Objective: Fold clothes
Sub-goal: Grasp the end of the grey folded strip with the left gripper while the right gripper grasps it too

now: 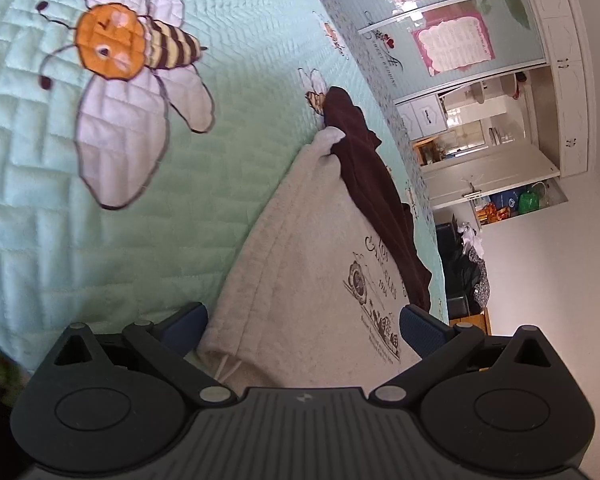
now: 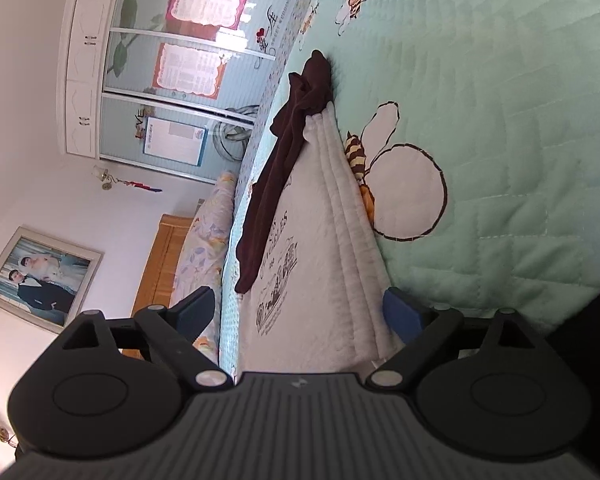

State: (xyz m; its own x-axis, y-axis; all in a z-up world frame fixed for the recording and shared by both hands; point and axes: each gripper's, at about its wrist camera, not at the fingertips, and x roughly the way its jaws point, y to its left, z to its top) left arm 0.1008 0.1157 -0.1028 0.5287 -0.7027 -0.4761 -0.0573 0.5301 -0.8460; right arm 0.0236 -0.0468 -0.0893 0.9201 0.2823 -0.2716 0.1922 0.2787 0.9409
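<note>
This is a bedroom in a home. A bed (image 1: pixel 148 216) fills most of both views, spread with a mint-green quilted cover (image 2: pixel 520 128) stitched with cartoon bees (image 1: pixel 140 44), and clothes lie on it. Beside it stands a white wardrobe (image 2: pixel 80 80) with sliding glass doors (image 2: pixel 172 64), a framed portrait photograph (image 2: pixel 40 276) hangs on the wall, and an open doorway (image 1: pixel 488 136) shows another room of the house.
</note>
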